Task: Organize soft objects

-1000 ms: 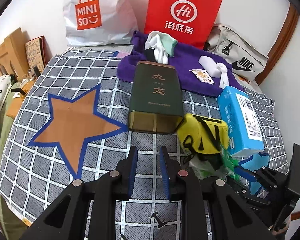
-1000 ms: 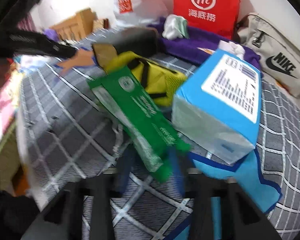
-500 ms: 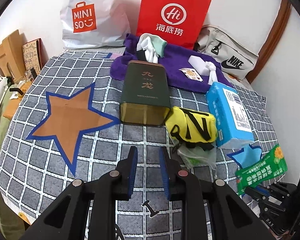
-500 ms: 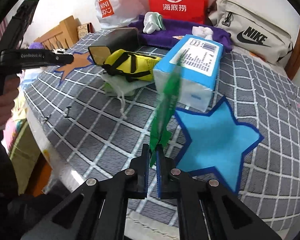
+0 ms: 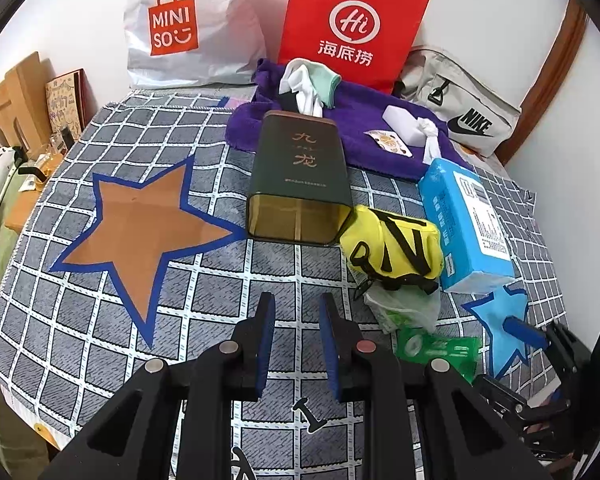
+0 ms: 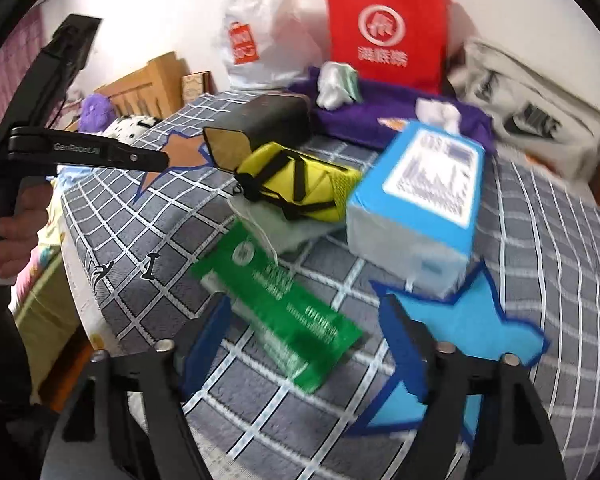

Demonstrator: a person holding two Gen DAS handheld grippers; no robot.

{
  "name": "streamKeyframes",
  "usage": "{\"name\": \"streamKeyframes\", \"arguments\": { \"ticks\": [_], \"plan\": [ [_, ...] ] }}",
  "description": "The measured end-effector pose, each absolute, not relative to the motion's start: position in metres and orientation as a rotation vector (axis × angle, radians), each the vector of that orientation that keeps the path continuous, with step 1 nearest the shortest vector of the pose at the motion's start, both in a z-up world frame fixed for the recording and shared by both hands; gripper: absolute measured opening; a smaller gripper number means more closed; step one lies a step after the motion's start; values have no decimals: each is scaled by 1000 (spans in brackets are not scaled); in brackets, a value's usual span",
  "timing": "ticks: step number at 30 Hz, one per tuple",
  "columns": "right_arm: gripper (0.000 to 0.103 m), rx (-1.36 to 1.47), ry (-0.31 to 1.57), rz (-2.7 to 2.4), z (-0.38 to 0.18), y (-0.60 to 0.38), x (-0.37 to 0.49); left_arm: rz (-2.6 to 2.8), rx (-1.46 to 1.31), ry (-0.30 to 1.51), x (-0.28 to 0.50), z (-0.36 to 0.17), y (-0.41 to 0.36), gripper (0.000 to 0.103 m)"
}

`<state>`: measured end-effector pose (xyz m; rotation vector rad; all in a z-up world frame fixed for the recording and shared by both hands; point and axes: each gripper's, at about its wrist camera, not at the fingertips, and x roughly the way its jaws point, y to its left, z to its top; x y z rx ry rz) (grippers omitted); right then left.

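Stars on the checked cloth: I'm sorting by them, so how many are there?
2. The orange star lies left of the dark tin; the blue star lies before the blue tissue pack, which partly covers it. More may be hidden.

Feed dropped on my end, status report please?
Right gripper jaws just opened; green packet lies released on the checked cloth. Left gripper nearly shut, empty. Nothing blocking.

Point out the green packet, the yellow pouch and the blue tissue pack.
green packet (image 6: 284, 312): right wrist view, middle of its printed face.
yellow pouch (image 5: 396, 246): left wrist view, top between the black straps.
blue tissue pack (image 5: 466, 216): left wrist view, its upper face.
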<state>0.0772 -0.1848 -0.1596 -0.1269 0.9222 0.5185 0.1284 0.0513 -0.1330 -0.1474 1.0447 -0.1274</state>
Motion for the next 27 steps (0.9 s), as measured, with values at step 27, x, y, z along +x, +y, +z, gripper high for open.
{"name": "streamKeyframes", "arguments": {
  "ticks": [27],
  "plan": [
    [45,-421,966,767,-195,-126,70,-167,-126,1076,132,-143,41,21]
  ]
}}
